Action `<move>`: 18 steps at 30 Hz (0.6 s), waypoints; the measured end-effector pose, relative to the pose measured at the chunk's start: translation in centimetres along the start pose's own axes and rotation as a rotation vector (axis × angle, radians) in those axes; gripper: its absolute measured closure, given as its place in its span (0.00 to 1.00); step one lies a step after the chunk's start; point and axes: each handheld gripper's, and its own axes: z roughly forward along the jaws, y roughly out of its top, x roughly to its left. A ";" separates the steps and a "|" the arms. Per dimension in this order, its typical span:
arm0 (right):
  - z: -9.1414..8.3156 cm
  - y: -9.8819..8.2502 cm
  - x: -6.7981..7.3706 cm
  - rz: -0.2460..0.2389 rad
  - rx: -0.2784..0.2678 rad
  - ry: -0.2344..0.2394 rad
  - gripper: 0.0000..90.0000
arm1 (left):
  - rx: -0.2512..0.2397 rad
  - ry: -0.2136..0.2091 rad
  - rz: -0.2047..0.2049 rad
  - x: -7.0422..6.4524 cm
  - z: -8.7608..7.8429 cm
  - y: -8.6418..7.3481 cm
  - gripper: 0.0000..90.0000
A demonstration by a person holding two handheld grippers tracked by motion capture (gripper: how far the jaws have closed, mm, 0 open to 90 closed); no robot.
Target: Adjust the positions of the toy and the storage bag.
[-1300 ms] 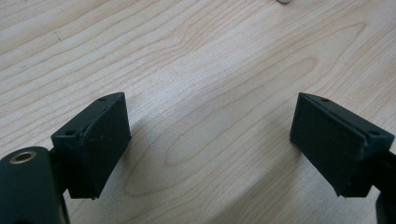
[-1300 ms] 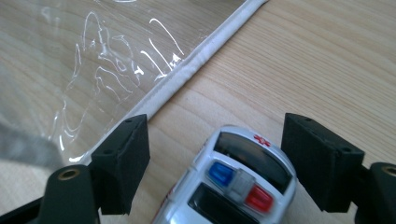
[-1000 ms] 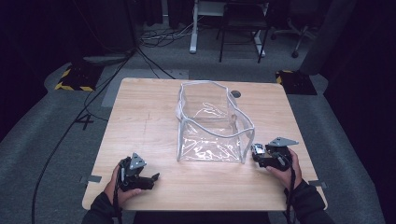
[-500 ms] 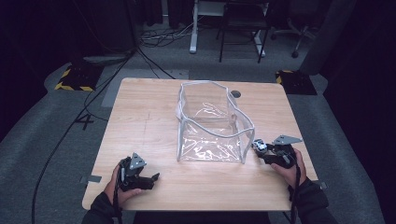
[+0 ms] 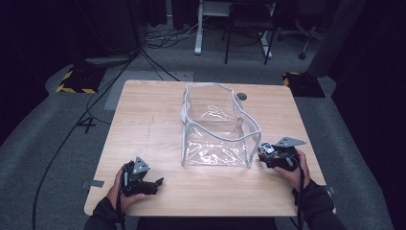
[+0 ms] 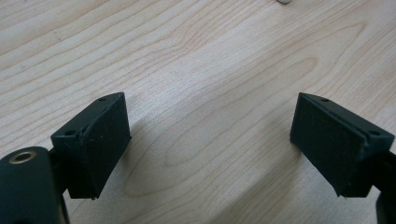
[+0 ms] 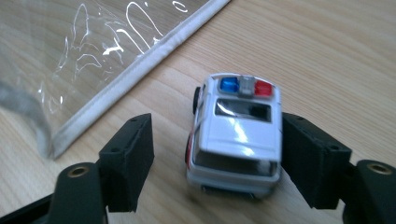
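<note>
A white toy police car (image 7: 236, 135), with a blue and red light bar on its roof, sits on its wheels on the wooden surface (image 5: 153, 124) near the front right corner, just beside the clear plastic pouch (image 5: 218, 127). In the right tool view it stands between the jaws of the right tool (image 7: 215, 158): the right-hand jaw seems to touch the car's side, though the angle makes contact hard to confirm, while the left-hand jaw stands clearly apart from it, so the tool is partly open and has no firm hold. The pouch's white-edged wall runs diagonally just beyond the car. The pouch stands open-topped at the middle of the surface. Well apart, near the front left corner, the left tool (image 5: 143, 181) rests low over bare wood, its jaws spread wide and holding nothing.
</note>
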 end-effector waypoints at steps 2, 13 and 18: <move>0.5 0.3 -0.2 0.018 0.004 0.006 0.32 | 0.000 0.000 0.001 0.0 0.0 0.0 0.14; 0.5 0.2 -0.6 0.042 -0.017 -0.024 0.52 | 0.000 0.001 0.001 0.0 0.0 0.0 0.14; 0.3 0.1 -0.4 0.024 -0.014 -0.030 0.53 | 0.000 0.002 0.001 0.0 0.0 0.0 0.14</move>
